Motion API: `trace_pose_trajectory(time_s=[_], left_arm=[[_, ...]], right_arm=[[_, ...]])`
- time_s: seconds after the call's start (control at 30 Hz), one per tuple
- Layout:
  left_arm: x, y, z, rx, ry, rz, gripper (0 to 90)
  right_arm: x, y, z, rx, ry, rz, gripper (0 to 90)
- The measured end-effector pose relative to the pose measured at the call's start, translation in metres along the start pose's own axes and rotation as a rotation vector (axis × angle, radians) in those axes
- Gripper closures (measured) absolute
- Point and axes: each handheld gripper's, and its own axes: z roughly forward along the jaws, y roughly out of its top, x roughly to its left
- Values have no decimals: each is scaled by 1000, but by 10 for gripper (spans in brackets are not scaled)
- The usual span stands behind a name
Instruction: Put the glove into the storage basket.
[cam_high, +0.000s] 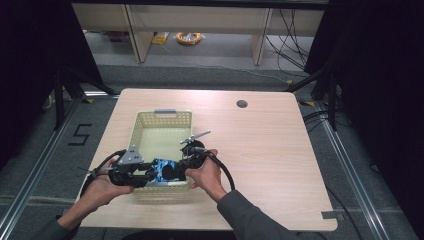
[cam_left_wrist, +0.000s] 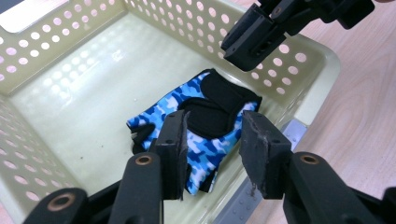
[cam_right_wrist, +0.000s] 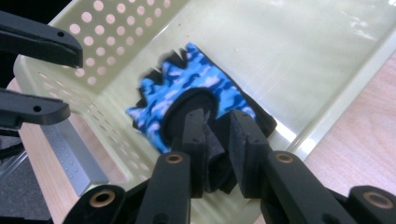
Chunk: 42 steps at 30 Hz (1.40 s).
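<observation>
A blue camouflage fingerless glove (cam_high: 161, 169) (cam_left_wrist: 210, 116) (cam_right_wrist: 196, 88) with black palm padding lies on the floor of a pale yellow perforated basket (cam_high: 165, 116) (cam_left_wrist: 70, 28) (cam_right_wrist: 107, 42), at its near end. My left gripper (cam_high: 149, 173) (cam_left_wrist: 212, 140) hangs over the glove from the left, jaws apart and off the fabric. My right gripper (cam_high: 178, 172) (cam_right_wrist: 217, 135) comes in from the right, jaws slightly apart over the glove's black cuff. In the left gripper view the right gripper (cam_left_wrist: 250, 39) stands clear above the glove.
The basket sits on a light wooden table (cam_high: 260, 150) with a round cable hole (cam_high: 242, 104) at the back. A grey handle plate (cam_left_wrist: 289, 135) (cam_right_wrist: 70, 149) is on the basket's near rim. Desk legs and cables stand beyond the table.
</observation>
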Motion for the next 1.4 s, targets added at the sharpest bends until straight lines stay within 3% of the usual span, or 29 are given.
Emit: trace_pose_trajectory(time_s=[0.03,0.1,0.13,0.17,0.2,0.23,0.27,0.3,0.37,0.43,0.47,0.67,0.9,1.2,1.23,1.27,1.4], left_arm=[[0,0,0,-1,2,1,597],[-1,1,-2,-6,3,2,594],[-1,2,-2,-10,5,2,589],[-1,2,-2,-7,-3,-6,582],[-2,2,-3,-10,1,-9,574],[-2,3,-3,-16,-3,-17,562],[-2,3,-4,-14,-7,-18,548],[-3,3,-4,-16,-7,-22,536],[-3,4,-5,-19,-4,-36,499],[-4,4,-5,-15,-2,-50,447],[-4,5,-4,-17,-4,-40,435],[-7,7,-3,-39,-15,-96,378],[-12,9,-7,-54,-24,-97,352],[-32,11,-9,-96,-62,-109,332],[-34,11,-9,-96,-69,-106,330],[-36,11,-8,-98,-75,-96,327],[-46,12,-6,-112,-97,-114,315]], right_arm=[[-1,1,1,-25,-13,-50,761],[0,3,-2,-38,-29,-62,755],[1,4,-5,-31,-30,-37,750],[0,6,-4,-54,-14,-71,746],[1,6,-7,-52,-15,-44,742],[0,7,-9,-70,-9,-72,740],[0,8,-10,-72,-5,-68,733],[2,8,-13,-60,-10,-32,731],[-1,9,-15,-92,8,-63,715],[-2,8,-18,-109,15,-63,711],[-3,8,-19,-113,14,-74,706],[-8,3,-27,-146,24,-70,672],[-14,-3,-45,-182,46,-79,642],[-26,-17,-61,-225,53,-58,626],[-25,-20,-64,-227,66,-35,622],[-28,-20,-65,-237,60,-59,616],[-32,-27,-75,-257,70,-48,604]])
